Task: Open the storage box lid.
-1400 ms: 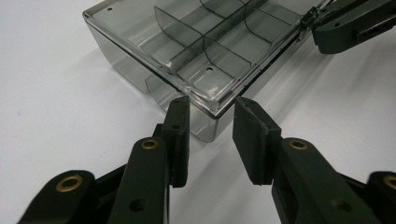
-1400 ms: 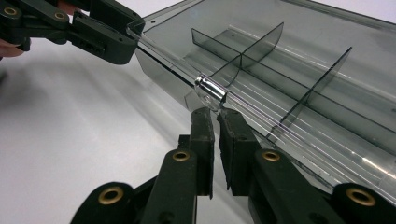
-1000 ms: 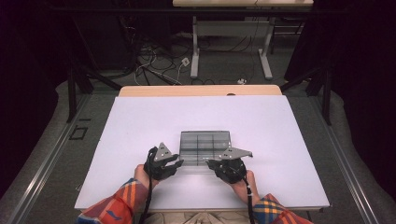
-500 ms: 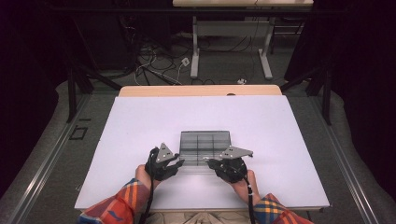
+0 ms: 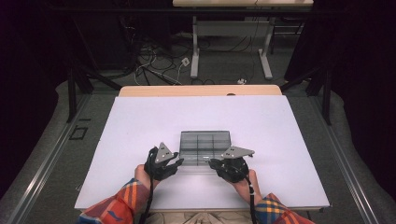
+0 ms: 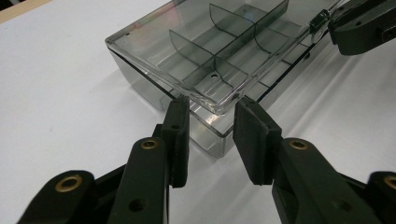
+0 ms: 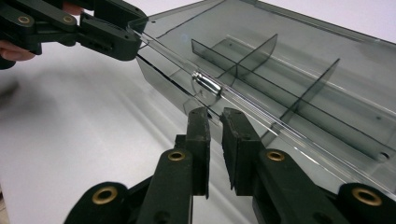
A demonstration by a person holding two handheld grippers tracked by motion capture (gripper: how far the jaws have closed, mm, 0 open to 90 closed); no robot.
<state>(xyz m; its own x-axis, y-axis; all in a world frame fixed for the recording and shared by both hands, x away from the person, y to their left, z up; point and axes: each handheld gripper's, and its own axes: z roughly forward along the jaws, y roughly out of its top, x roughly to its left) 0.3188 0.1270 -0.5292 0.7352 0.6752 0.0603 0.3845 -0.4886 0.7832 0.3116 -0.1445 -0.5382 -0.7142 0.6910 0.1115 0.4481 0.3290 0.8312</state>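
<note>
A smoky clear plastic box [image 5: 205, 146] with dividers inside sits on the white worktop [image 5: 140, 126], toward its near edge and about midway across. Its lid is closed or nearly so, with a small metal hinge pin [image 7: 208, 84] showing along the near edge.

The left gripper [image 6: 212, 119] is at the box's near left corner, its jaws a little apart on either side of the lid's corner; I cannot tell if the pads press on it. The right gripper [image 7: 215, 121] is at the box's near edge just beside the pin, its jaws almost together, with a narrow gap between them and nothing pinched.
</note>
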